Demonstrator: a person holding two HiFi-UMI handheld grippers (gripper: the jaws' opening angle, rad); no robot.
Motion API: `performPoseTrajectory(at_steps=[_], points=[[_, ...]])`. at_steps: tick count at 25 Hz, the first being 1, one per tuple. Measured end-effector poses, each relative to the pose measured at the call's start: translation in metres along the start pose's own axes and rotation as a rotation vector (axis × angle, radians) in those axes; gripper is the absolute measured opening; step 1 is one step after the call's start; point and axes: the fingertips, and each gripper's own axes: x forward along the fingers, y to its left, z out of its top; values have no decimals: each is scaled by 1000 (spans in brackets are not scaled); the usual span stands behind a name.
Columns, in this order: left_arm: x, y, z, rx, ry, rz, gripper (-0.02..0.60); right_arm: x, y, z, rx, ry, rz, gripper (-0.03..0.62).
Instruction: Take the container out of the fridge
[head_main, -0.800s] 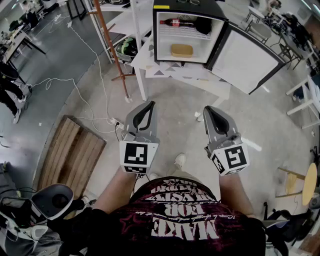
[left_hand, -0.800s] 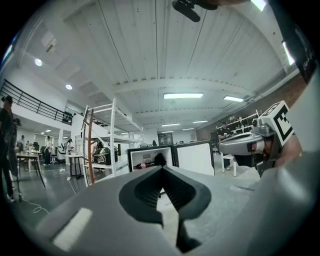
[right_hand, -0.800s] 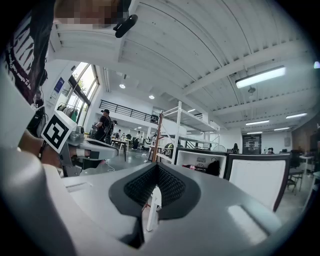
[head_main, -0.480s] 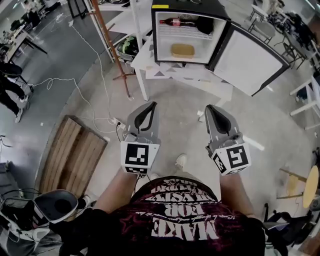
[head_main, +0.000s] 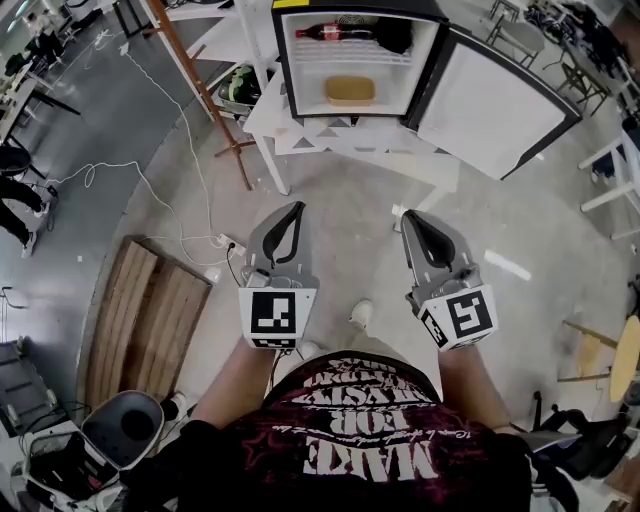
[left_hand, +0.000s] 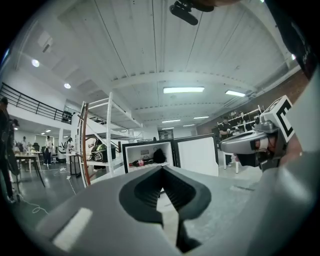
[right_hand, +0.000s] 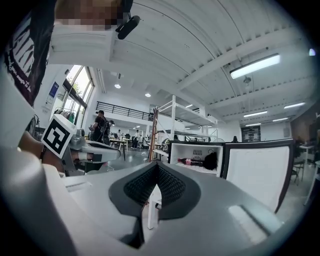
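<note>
The small fridge (head_main: 355, 55) stands open on a white table (head_main: 300, 135), its door (head_main: 490, 100) swung to the right. A tan container (head_main: 350, 90) lies on the lower shelf. On the upper shelf are a red bottle (head_main: 335, 30) and a dark object (head_main: 392, 35). My left gripper (head_main: 293, 207) and right gripper (head_main: 408, 215) are held level side by side over the floor, well short of the fridge, both shut with nothing in them. In the left gripper view the fridge (left_hand: 147, 155) shows beyond the closed jaws. In the right gripper view the bottle (right_hand: 190, 161) shows, and the container is hidden.
A wooden pallet (head_main: 140, 320) lies on the floor at the left, with cables (head_main: 190, 170) trailing beside it. An orange pole (head_main: 205, 95) and white shelving stand left of the table. A round grey bin (head_main: 125, 425) sits at the lower left, a stool (head_main: 625, 360) at the right.
The fridge now sits higher and further left in the head view. Both grippers keep the same shut pose side by side.
</note>
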Motion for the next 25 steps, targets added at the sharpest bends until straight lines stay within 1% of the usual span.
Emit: performPoseTrajectory(at_steps=[3, 7, 12, 15, 25], points=[[13, -3, -2, -26, -1, -8, 0, 6, -10, -5, -3, 10, -2, 29], [33, 1, -1, -40, -17, 28, 0, 20, -24, -6, -11, 20, 27, 32], [58, -1, 4, 18, -29, 60, 0, 32, -46, -2, -16, 2, 45, 31], [73, -7, 8, 24, -19, 55, 0, 39, -61, -2, -11, -3, 60, 28], [121, -21, 27, -26, -30, 82, 0, 51, -107, 2, 0, -21, 136, 28]])
